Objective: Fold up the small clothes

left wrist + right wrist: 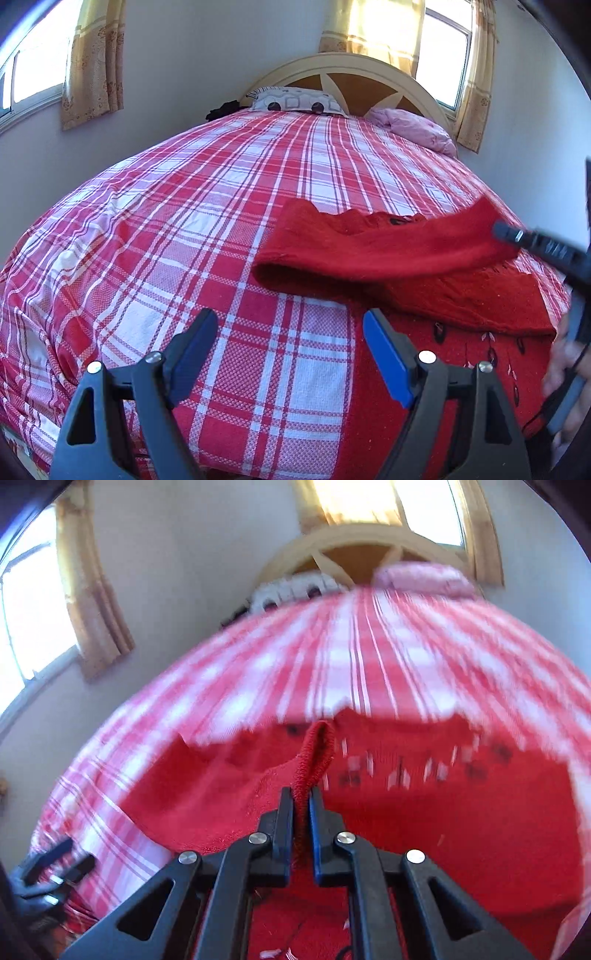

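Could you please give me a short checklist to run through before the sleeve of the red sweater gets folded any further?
1. Right gripper shut on the sleeve cuff: ok.
2. Left gripper open, nothing between its pads: ok.
3. Red sweater body lying on the checked bedspread: ok.
4. Sleeve lifted across the body: ok.
5. Body smooth under the sleeve: cannot tell, hidden.
6. Left gripper beside the sweater's edge, apart from it: ok.
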`<state>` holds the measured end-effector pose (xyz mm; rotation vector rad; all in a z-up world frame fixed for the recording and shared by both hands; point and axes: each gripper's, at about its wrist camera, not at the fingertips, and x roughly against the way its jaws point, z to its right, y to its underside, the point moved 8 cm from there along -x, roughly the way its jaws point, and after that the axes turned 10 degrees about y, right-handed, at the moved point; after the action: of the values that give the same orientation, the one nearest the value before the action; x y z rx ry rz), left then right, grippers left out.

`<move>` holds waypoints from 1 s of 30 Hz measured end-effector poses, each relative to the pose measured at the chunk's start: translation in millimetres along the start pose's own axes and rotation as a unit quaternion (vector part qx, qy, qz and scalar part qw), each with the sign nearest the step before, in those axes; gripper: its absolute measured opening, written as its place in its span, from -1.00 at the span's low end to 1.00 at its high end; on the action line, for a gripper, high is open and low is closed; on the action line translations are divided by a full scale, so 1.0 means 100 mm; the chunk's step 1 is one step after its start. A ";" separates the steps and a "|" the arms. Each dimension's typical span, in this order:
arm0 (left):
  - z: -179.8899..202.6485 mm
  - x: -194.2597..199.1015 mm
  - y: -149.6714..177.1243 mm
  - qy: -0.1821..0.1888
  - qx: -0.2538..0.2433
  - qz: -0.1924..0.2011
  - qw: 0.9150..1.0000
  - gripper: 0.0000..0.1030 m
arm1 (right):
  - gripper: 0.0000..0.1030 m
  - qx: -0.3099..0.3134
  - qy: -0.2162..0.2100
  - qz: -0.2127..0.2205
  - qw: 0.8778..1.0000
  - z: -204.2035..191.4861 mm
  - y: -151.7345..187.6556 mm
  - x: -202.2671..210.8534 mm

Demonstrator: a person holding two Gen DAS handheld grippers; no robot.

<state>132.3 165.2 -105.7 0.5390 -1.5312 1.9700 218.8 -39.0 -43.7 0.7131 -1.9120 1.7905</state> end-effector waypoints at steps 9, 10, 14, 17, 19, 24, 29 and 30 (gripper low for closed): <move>0.15 0.00 -0.03 0.004 -0.020 0.006 1.000 0.63 | -0.86 -0.005 0.061 0.075 0.995 1.01 -0.61 0.60; 0.18 -0.02 -0.02 0.006 -0.022 0.004 1.000 0.63 | -0.86 -0.017 0.069 0.067 0.995 1.22 -0.53 0.59; 0.30 -0.11 0.02 0.018 -0.026 -0.005 0.999 0.63 | -0.86 -0.055 0.092 0.026 0.994 1.74 -0.09 0.45; 0.43 -0.16 0.04 0.022 -0.037 -0.010 0.999 0.63 | -0.86 -0.068 0.100 -0.011 0.993 1.91 0.30 0.24; 0.51 -0.19 0.03 0.024 -0.048 -0.010 0.998 0.63 | -0.86 -0.071 0.110 -0.031 0.991 1.97 0.52 0.11; 0.56 -0.29 -0.03 0.007 -0.069 -0.015 0.997 0.65 | -0.85 -0.096 0.116 -0.049 0.987 2.10 0.77 -0.03; 0.43 -0.44 0.04 -0.024 -0.066 -0.033 0.997 0.65 | -0.66 -0.165 0.119 -0.043 0.978 2.26 0.76 0.17; 0.41 -0.48 0.05 -0.029 -0.064 -0.039 0.997 0.65 | -0.49 -0.176 0.127 -0.026 0.976 2.25 0.71 0.25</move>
<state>163.5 115.6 -129.0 0.5970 -1.6351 1.7982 163.9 -262.7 -101.5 0.3842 -1.9408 1.3829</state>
